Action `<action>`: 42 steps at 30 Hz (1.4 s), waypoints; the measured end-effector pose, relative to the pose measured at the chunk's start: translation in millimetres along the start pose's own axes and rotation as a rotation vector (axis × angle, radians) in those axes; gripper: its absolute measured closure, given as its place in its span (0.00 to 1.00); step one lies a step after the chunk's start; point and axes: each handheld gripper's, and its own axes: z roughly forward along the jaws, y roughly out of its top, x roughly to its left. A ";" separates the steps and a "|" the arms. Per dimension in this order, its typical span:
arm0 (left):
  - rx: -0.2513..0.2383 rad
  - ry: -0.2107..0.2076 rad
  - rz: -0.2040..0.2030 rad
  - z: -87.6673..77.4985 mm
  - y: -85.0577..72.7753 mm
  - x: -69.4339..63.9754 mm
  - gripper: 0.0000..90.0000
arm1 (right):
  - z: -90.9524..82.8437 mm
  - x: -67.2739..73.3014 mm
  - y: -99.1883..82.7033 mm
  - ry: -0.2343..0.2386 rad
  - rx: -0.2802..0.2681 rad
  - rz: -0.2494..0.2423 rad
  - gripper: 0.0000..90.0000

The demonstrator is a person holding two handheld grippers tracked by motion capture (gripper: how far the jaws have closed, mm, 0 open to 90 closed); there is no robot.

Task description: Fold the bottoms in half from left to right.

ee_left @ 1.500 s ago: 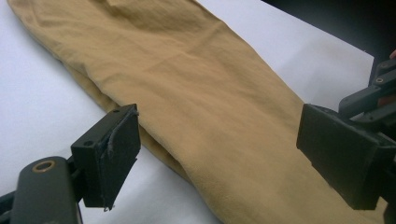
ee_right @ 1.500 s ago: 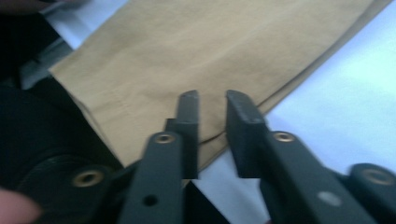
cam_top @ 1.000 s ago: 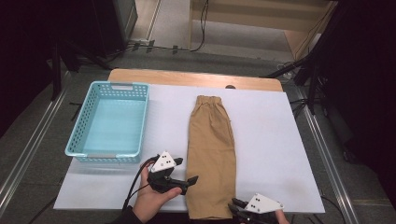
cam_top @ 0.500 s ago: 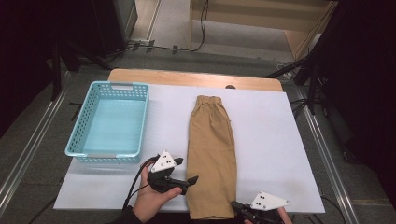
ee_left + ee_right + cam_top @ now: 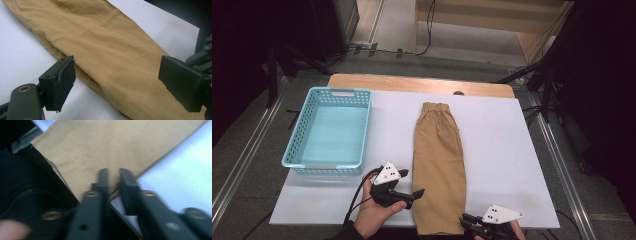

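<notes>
Tan trousers (image 5: 439, 150), folded lengthwise, lie flat down the middle of the white table cover (image 5: 502, 150), waistband at the far end. My left gripper (image 5: 413, 182) hovers at the trousers' left edge near the hem, and its jaws stand wide open over the cloth (image 5: 112, 45) in the left gripper view (image 5: 117, 67). My right gripper (image 5: 464, 219) sits at the hem's right corner by the front edge. Its jaws (image 5: 114, 173) have just been opening and stand a narrow gap apart, with the edge of the cloth (image 5: 112, 145) showing in that gap.
A light blue plastic basket (image 5: 292, 155) stands on the left of the table with nothing in it. Bare white cover lies to the right of the trousers. A wooden strip (image 5: 412, 82) borders the far edge, and dark stands and cables lie beyond it.
My right gripper has shifted a little to the right along the front edge at the hem. The left gripper and the trousers have kept still.
</notes>
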 end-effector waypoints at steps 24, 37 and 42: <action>-0.041 -0.006 0.031 -11.9 -1.7 -4.5 0.14 | -37.3 -46.3 21.4 -0.155 -0.202 0.030 0.11; -0.069 0.010 0.022 -22.4 -0.5 -2.9 0.12 | -50.3 -89.0 20.6 -0.201 -0.235 0.066 0.00; -0.068 0.005 0.016 -22.2 3.8 -0.4 0.05 | -57.8 -107.0 13.9 -0.231 -0.244 0.105 0.00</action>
